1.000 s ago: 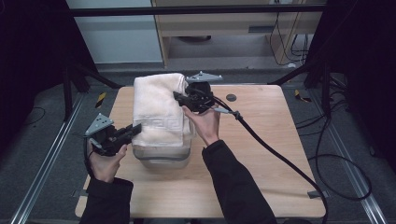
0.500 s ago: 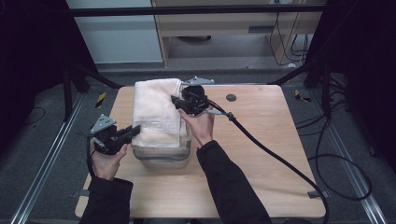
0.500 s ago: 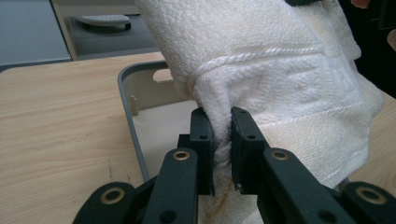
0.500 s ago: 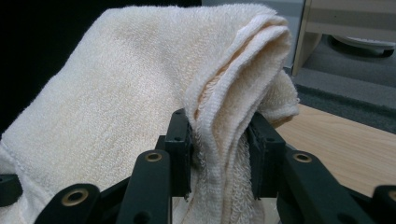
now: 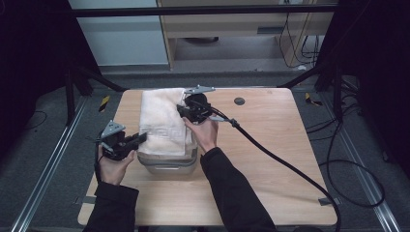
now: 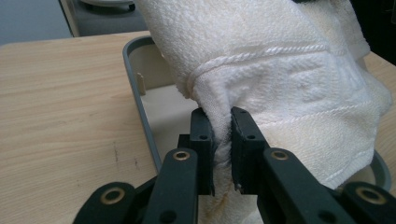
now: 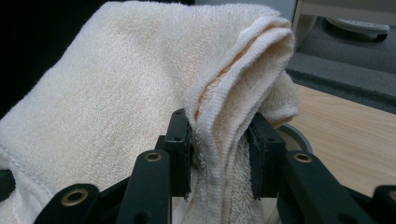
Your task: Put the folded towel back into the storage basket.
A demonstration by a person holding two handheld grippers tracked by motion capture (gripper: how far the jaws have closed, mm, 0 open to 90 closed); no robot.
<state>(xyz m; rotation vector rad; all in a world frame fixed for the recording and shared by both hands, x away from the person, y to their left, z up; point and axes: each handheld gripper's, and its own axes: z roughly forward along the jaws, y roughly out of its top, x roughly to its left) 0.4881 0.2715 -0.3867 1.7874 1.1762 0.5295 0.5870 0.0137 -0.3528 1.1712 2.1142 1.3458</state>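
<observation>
I am looking down at a light wooden desk. A grey tub is sitting directly on it near the front left, a small dark round disc is lying toward the back, and a black cable is trailing across the right side.

The right gripper has its two black jaws clamped on a bunched fold of a cream towel, the layered hem (loops and stitching plain to see) squeezed between them. The towel drapes away to the left. A wooden table lies at the right, with a grey rim just behind the right jaw.
</observation>
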